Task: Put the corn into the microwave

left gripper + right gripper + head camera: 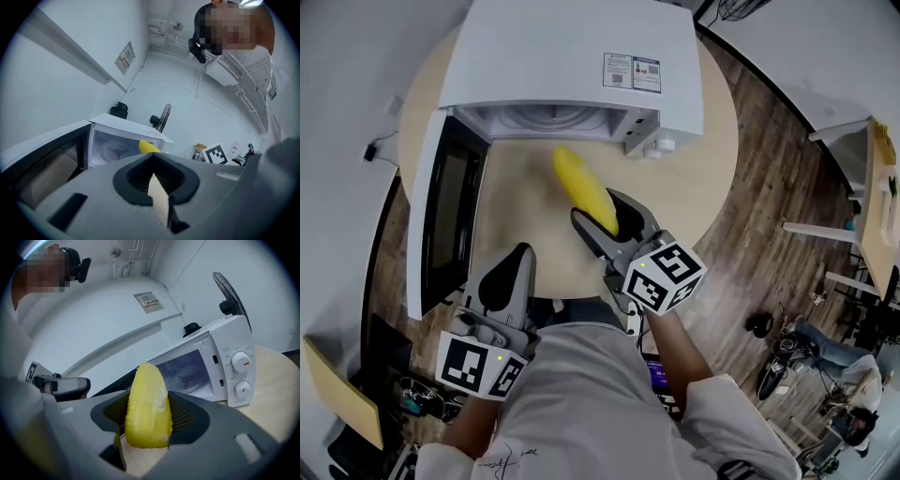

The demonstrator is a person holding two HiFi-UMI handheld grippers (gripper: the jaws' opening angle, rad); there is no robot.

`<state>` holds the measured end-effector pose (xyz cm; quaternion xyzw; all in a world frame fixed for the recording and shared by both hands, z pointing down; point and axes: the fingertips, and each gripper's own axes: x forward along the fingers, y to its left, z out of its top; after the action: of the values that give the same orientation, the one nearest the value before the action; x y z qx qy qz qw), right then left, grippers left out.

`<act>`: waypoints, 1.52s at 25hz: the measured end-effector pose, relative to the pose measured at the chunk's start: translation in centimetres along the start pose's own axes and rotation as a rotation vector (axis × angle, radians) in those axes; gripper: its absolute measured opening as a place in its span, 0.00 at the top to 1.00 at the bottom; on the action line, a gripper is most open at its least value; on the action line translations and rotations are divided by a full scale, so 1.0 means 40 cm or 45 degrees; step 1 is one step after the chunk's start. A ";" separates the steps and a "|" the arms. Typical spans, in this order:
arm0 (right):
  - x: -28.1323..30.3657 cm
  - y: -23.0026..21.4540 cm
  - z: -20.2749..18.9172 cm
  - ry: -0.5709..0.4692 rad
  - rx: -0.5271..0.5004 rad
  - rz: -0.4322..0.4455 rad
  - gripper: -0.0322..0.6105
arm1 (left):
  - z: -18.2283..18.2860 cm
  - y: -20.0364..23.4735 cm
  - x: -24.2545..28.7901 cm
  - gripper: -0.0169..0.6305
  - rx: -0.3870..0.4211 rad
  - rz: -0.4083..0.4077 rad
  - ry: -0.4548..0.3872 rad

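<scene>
Clamped in the right hand-held gripper [602, 223], the corn [584, 190] points lengthwise at the open microwave [572, 56] just above; the left hand-held gripper [508, 277], jaws together, sits lower left.

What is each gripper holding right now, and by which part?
The right gripper holds the corn by its near end; the left gripper holds nothing.
</scene>
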<state>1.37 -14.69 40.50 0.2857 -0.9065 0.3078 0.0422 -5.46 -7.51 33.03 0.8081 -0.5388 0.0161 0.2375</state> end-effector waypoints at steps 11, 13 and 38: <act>0.082 -0.048 -0.005 0.025 -0.034 -0.029 0.54 | -0.001 0.040 -0.035 0.99 -0.027 0.003 0.006; 0.097 -0.051 -0.005 0.028 -0.041 -0.029 0.54 | 0.000 0.043 -0.042 0.99 -0.044 -0.005 0.004; 0.265 -0.155 -0.016 0.042 -0.101 -0.151 0.54 | -0.011 0.105 -0.065 0.99 -0.095 0.001 0.020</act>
<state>-4.15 -23.55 47.01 0.3320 -0.8987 0.2731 0.0865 -10.14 -6.39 34.23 0.7982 -0.5376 0.0022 0.2717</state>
